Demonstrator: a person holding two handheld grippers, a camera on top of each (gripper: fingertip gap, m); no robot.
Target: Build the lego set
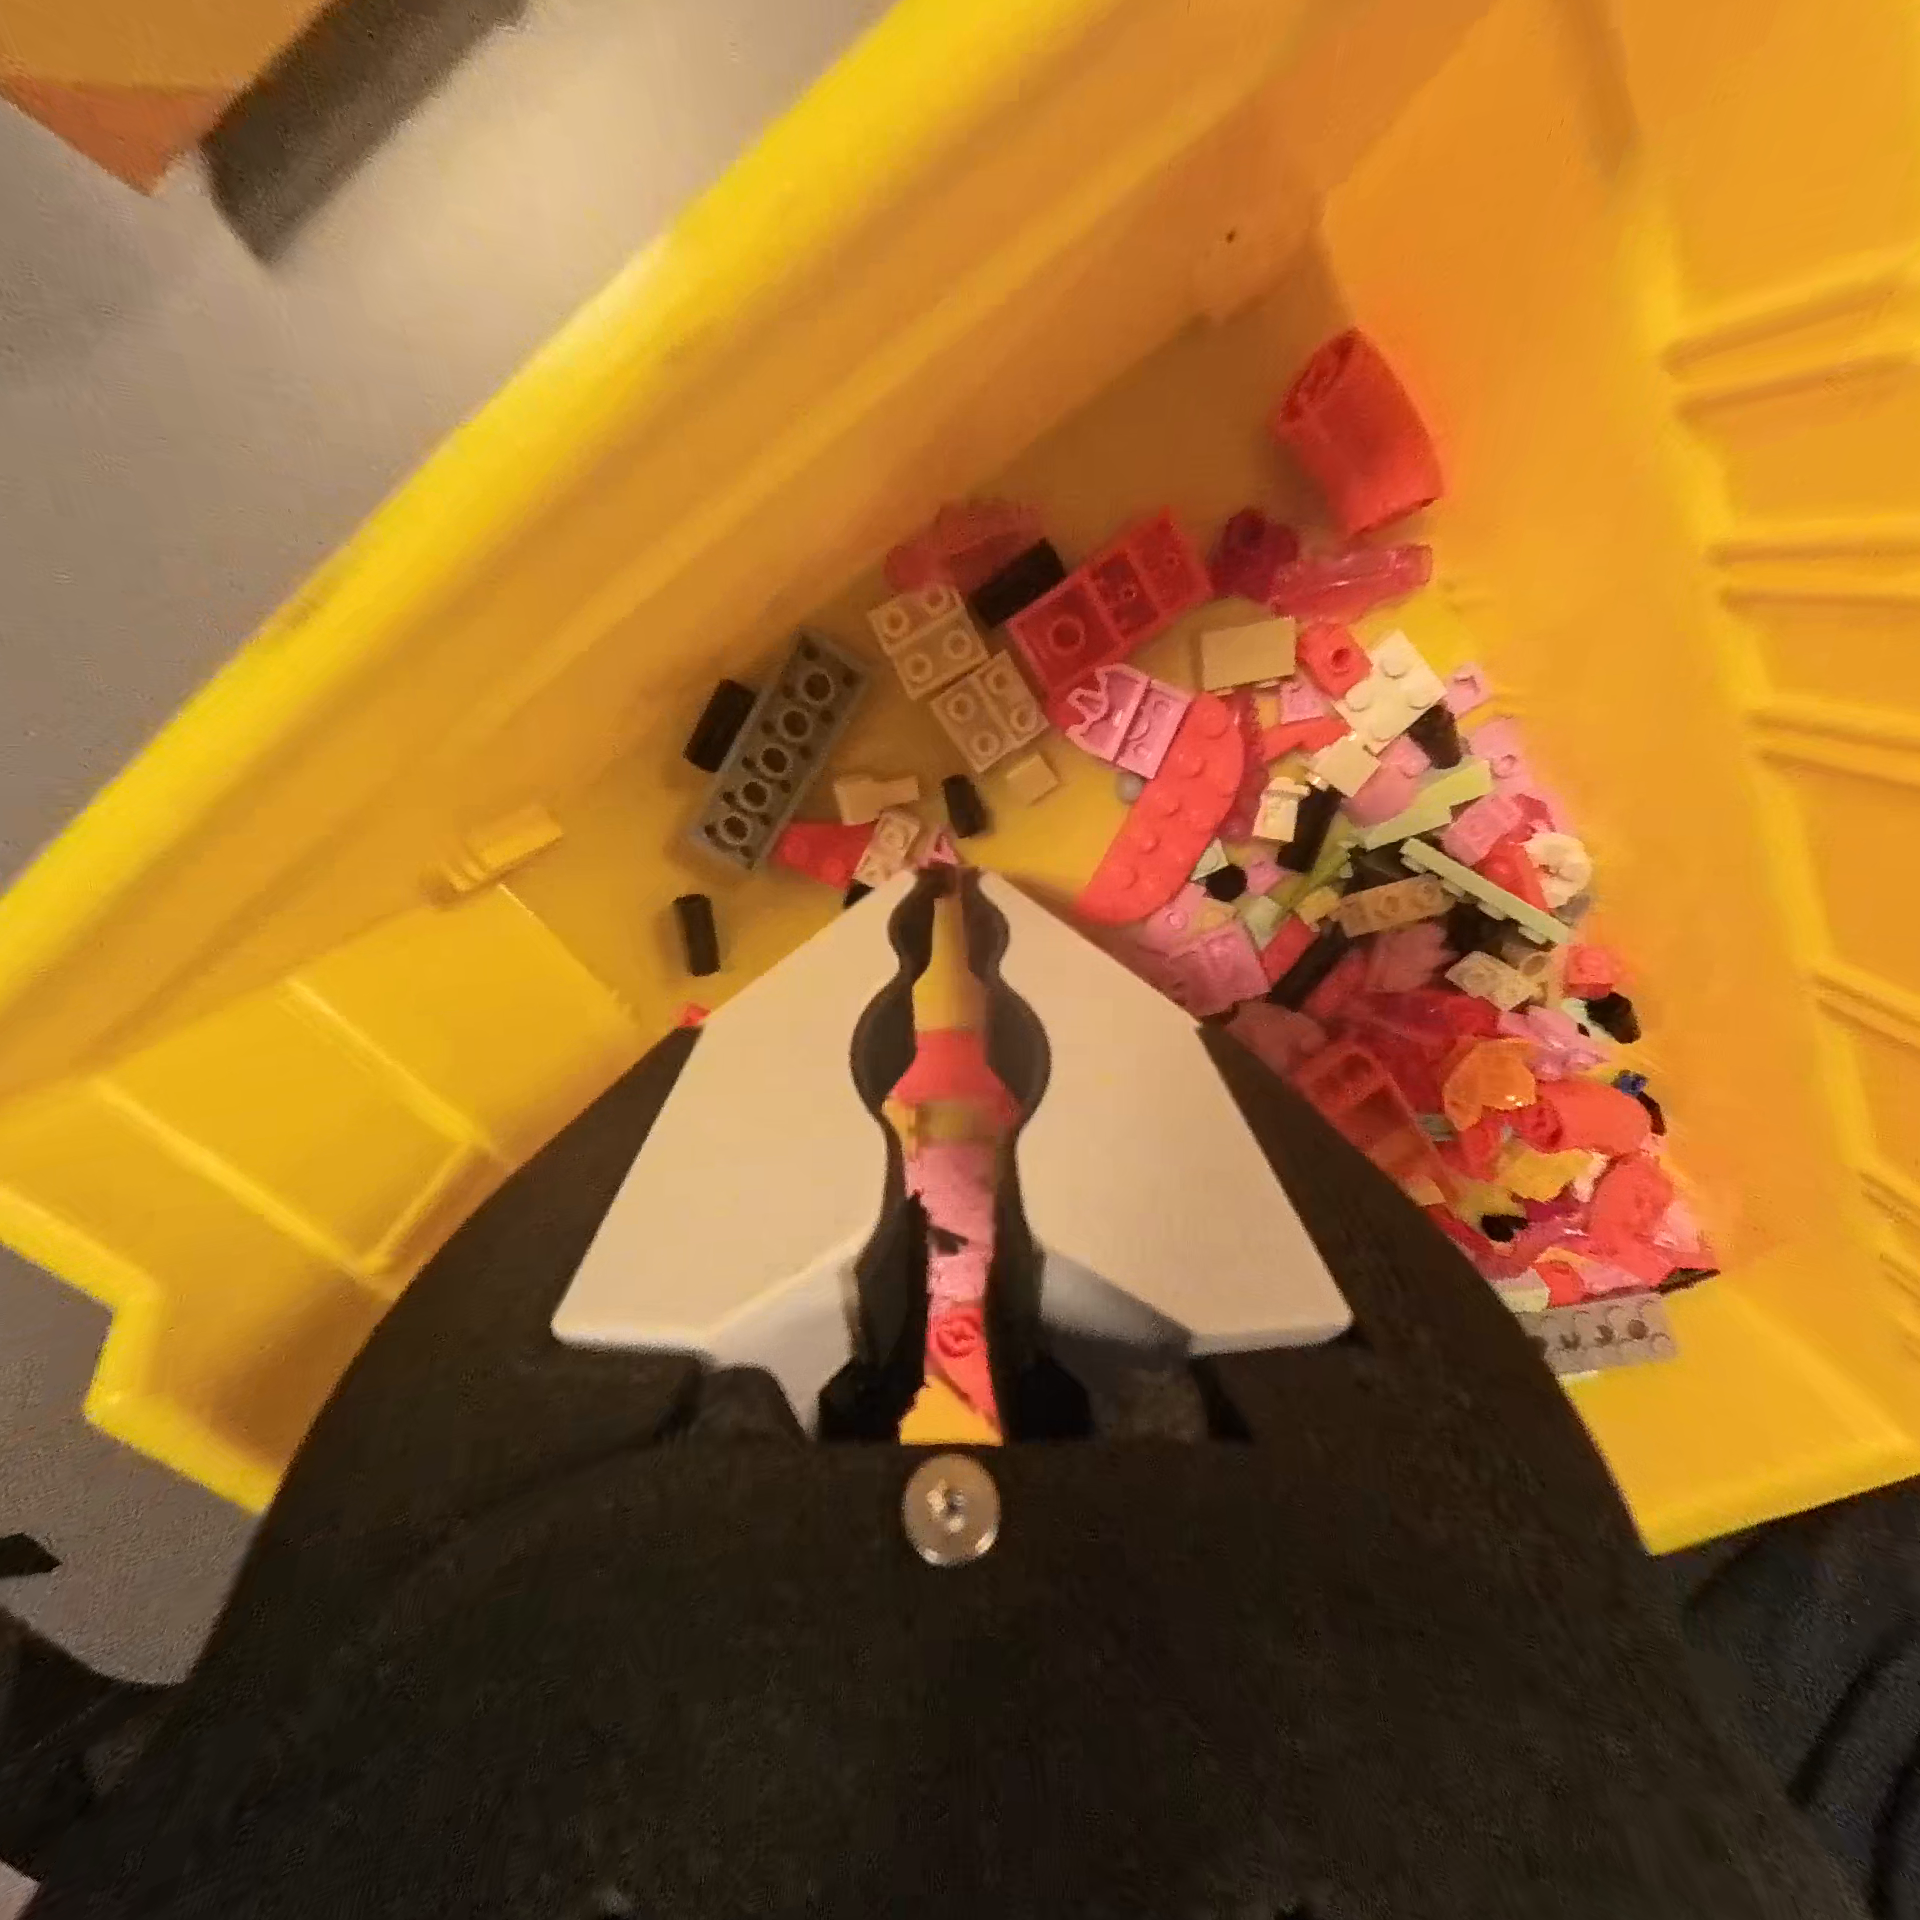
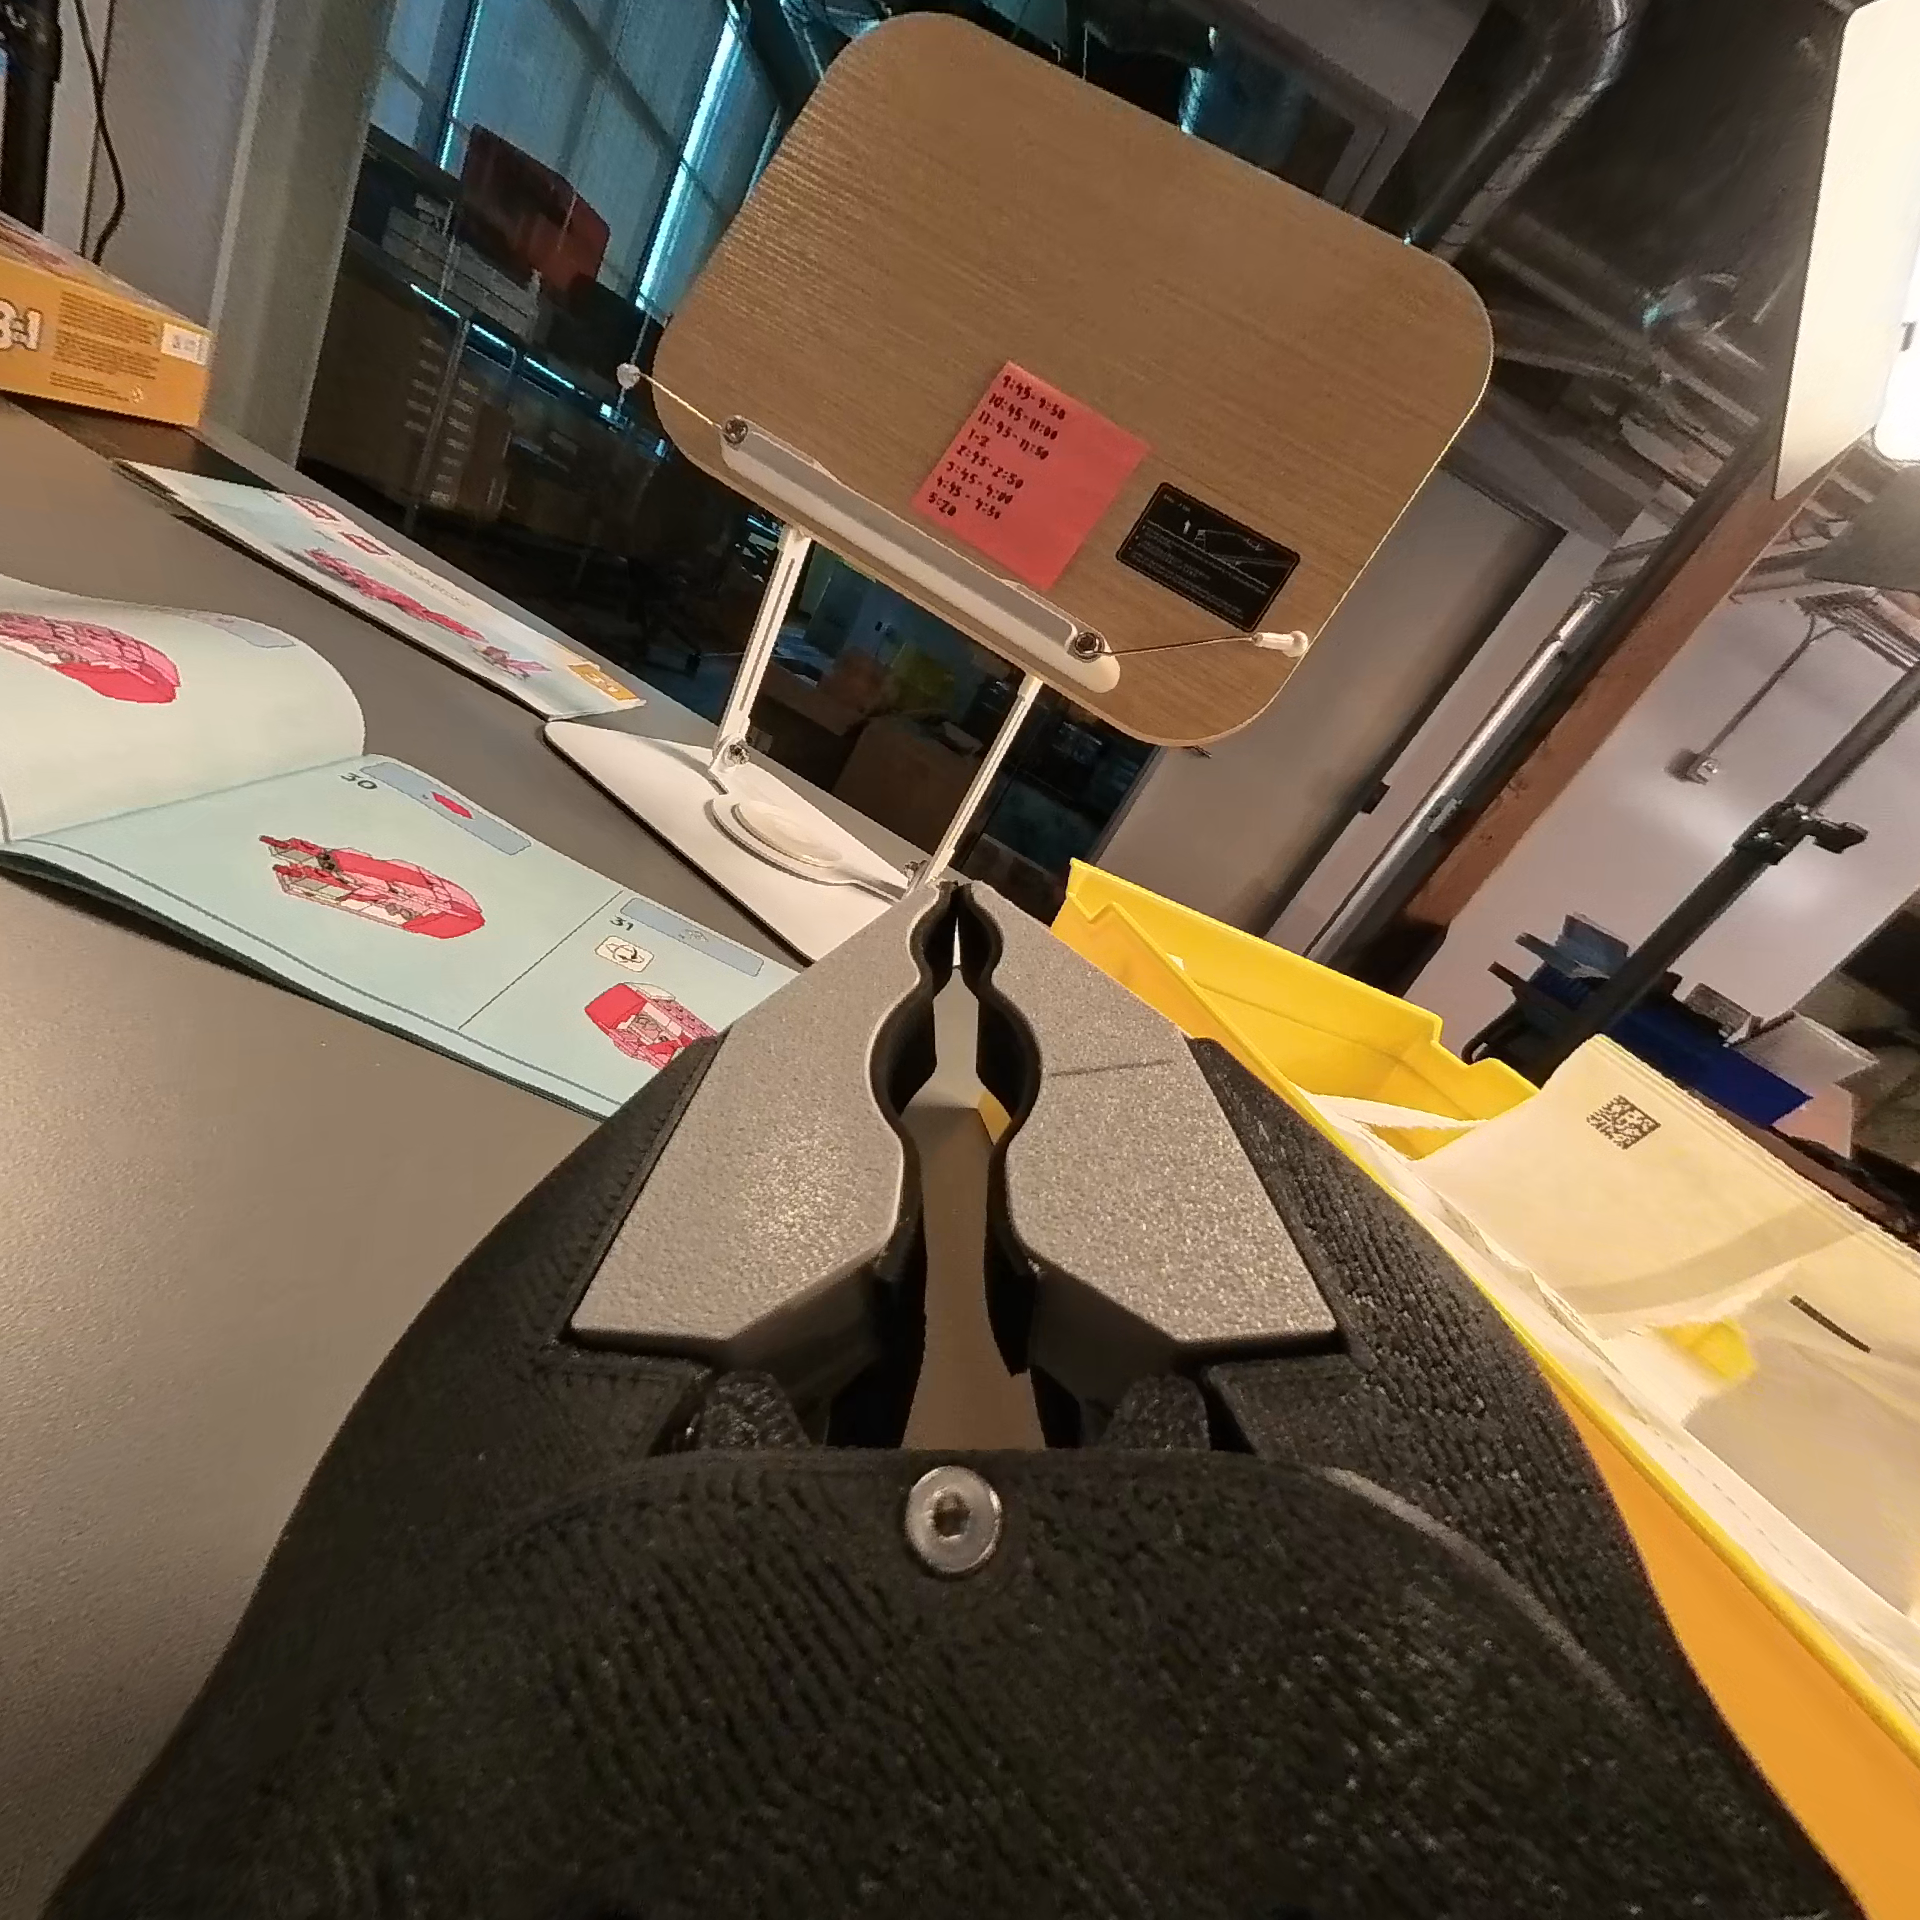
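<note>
**A:** Where was the left gripper (image 1: 948,883)?

**B:** Down inside a yellow bin (image 1: 623,520), tips just over its floor. A heap of bricks (image 1: 1403,935), mostly pink, red and black, lay to the right of it.

**A:** And its jaws?

**B:** Nearly closed, with only a thin slit between them. A small pink piece (image 1: 940,849) sat right at the tips. I could not tell whether they pinched it or merely touched it.

**A:** What lay around that piece?

**B:** A small tan piece (image 1: 888,836) just beside it on the left and a black stud (image 1: 961,805) just beyond. A long grey brick (image 1: 774,753) lay farther left, and a red curved plate (image 1: 1164,821) to the right.

**A:** The right gripper (image 2: 954,894)?

**B:** Jaws closed, tips meeting, nothing between them. It was low above a dark table (image 2: 208,1195), well clear of the bricks.

**A:** What was near it?

**B:** An open booklet (image 2: 364,883) lay to its left. The white base of a wooden stand (image 2: 1070,364) was ahead, with a pink note (image 2: 1029,473) stuck to the stand's board. A yellow bin with pale bags (image 2: 1662,1195) in it stood close on its right. An orange box (image 2: 94,343) sat at the far left.
</note>
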